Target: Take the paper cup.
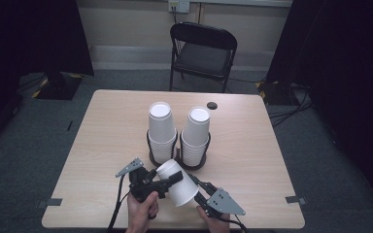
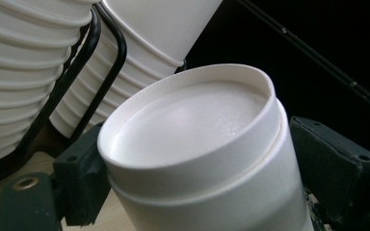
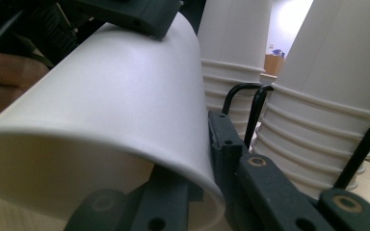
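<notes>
White paper cup (image 1: 176, 182) held tilted on its side in the air above the near edge of the light wood desk (image 1: 102, 145), base pointing toward the far stacks, open mouth toward the person. Right gripper (image 1: 201, 193) pinches the cup's rim wall: in the right gripper view one of its fingers (image 3: 173, 202) sits inside the mouth and the other outside, pressed on the paper, probably so the cup can be carried by its lip. Left gripper (image 1: 172, 178) straddles the cup's base end; the left gripper view has a black finger on each side of the cup (image 2: 197, 144), spread, with a visible gap on the right side, so it looks like it is letting go, not pinching — reads as a hand-over from left to right, or pulling nested cups apart; a seam near the base hints at two cups, can't tell for sure. Just behind, two tall stacks of upturned white paper cups (image 1: 161, 131) and (image 1: 195, 136) stand side by side in black wire ring holders (image 1: 162, 160), close enough to block any forward swing of the held cup. Small dark round hole (image 1: 212, 105) in the far desk area. Black folding chair (image 1: 201, 53) beyond the desk, well apart, no obstruction.
</notes>
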A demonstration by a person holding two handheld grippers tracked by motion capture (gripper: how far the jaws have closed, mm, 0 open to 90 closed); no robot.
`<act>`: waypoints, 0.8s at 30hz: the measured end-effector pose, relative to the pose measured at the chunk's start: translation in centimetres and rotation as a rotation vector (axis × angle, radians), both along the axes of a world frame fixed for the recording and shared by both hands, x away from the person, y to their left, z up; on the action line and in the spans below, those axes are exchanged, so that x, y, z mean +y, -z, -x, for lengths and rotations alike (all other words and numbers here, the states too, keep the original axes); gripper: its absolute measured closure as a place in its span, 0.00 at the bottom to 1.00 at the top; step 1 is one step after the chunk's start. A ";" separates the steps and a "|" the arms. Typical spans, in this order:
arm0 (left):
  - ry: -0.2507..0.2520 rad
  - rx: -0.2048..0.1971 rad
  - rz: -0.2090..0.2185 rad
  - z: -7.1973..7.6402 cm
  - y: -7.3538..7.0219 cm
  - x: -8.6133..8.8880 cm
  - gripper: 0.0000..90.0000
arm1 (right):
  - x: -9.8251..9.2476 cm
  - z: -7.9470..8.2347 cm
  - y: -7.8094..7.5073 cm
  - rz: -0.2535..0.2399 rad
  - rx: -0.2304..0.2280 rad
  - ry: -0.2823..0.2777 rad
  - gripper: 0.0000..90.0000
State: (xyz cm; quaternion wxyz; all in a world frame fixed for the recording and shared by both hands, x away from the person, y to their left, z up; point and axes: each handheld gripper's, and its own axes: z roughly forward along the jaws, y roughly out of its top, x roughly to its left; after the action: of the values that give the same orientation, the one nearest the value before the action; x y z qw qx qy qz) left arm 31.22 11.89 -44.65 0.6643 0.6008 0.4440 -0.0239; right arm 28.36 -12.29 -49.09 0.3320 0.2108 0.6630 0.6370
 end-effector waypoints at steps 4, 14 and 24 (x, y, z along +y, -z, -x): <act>0.004 -0.010 0.012 0.1 0.0 0.1 0.16 | -0.1 0.1 -0.1 0.002 -0.010 0.012 0.95; -0.016 -0.079 -0.012 0.3 -0.4 0.9 0.16 | -1.1 -0.4 0.0 -0.047 0.038 0.039 0.95; -0.016 -0.239 -0.090 0.3 -0.4 1.6 0.17 | -2.1 -0.9 -0.2 -0.061 0.101 0.077 0.95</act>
State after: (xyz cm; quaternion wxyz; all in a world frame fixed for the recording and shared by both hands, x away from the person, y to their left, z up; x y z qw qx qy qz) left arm 30.89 13.51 -44.27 0.6850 0.6250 0.3672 0.0733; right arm 29.24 -14.36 -48.84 0.3160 0.2782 0.6504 0.6323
